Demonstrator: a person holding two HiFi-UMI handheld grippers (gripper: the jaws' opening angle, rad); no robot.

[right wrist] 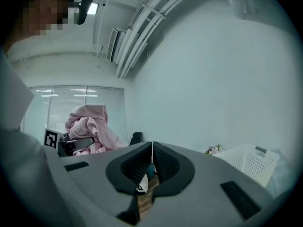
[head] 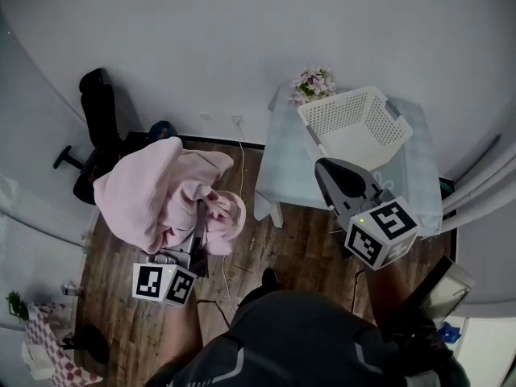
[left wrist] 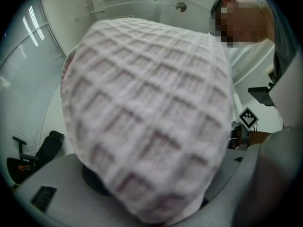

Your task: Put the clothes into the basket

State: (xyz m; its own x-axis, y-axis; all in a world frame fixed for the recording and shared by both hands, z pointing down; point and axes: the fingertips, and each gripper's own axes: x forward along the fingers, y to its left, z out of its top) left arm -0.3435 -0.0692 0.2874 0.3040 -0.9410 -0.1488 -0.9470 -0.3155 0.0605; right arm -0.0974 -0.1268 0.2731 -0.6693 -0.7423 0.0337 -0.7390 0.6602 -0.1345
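Note:
A big pink garment (head: 165, 196) hangs bunched in the air over the wooden floor, left of the table. My left gripper (head: 198, 218) is shut on it, its jaws buried in the folds. In the left gripper view the waffle-knit cloth (left wrist: 147, 112) fills the frame and hides both jaws. The white perforated basket (head: 356, 126) stands on the table at the right and holds nothing that I can see. My right gripper (head: 332, 172) hovers just in front of the basket, shut with nothing in it. Its right gripper view shows the jaws of that gripper (right wrist: 152, 146) pressed together, the basket (right wrist: 248, 162) at the lower right.
The table (head: 282, 164) carries a pale blue cloth and a bunch of pink flowers (head: 313, 83) at its back corner. A black office chair (head: 97, 127) stands behind the garment. A white cable (head: 240, 161) runs over the floor from the wall.

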